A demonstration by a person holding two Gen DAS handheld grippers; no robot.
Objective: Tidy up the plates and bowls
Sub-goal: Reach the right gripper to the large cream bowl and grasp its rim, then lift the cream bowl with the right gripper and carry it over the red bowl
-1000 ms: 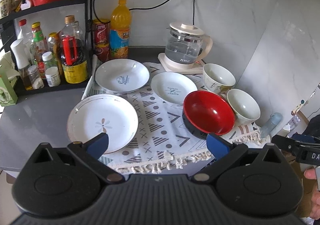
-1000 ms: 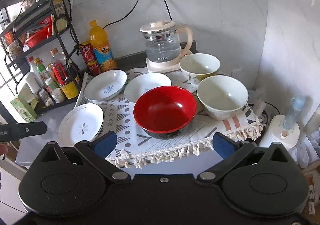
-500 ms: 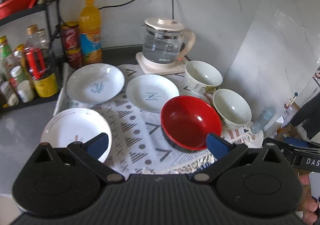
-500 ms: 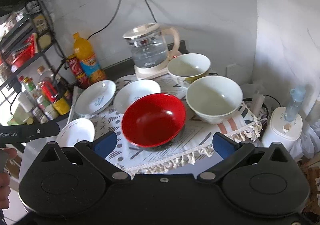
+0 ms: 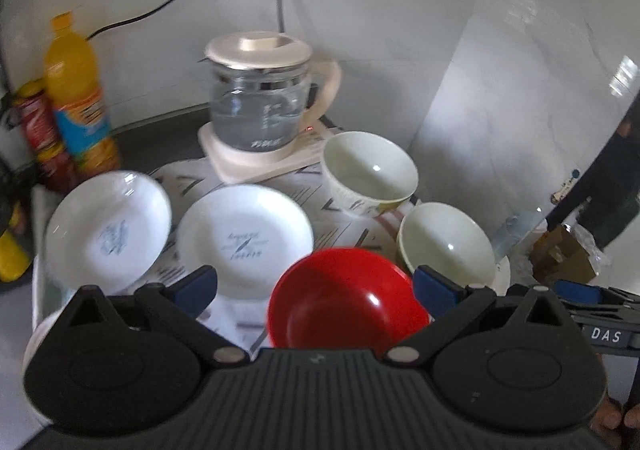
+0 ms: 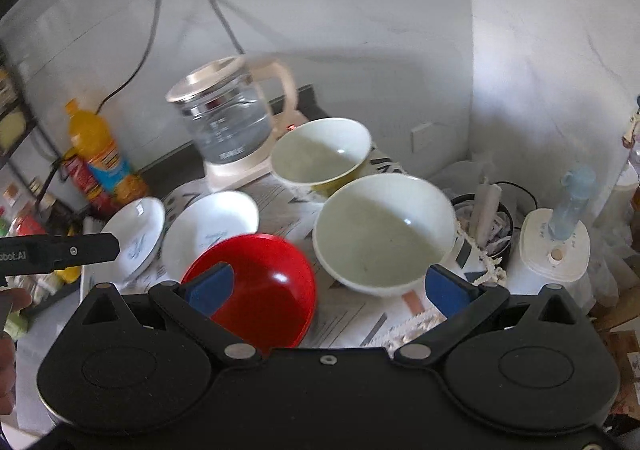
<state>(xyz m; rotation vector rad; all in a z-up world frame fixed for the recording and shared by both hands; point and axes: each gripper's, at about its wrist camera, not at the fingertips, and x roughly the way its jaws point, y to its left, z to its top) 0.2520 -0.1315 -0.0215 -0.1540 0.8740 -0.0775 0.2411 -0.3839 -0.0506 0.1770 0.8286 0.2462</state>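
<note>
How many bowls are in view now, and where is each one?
3. The glossy red bowl sits nearest, in front. The larger cream ceramic bowl is to its right. The second cream bowl stands behind, beside the glass kettle. None seems hidden.

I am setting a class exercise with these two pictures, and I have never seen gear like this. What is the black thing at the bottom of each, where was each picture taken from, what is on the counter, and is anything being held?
No robot here: a person holds a hand-operated claw in each hand, and each claw carries a wide-angle camera looking forward along its two blue-tipped fingers. The black shape at the bottom is the claw's own body.

One picture is from the left claw, the other from the right claw. Both claws are open and hold nothing.

On a patterned cloth lie a red bowl, two pale bowls and two white plates; part of another plate shows at the left edge. Behind stand a glass kettle and an orange drink bottle.
</note>
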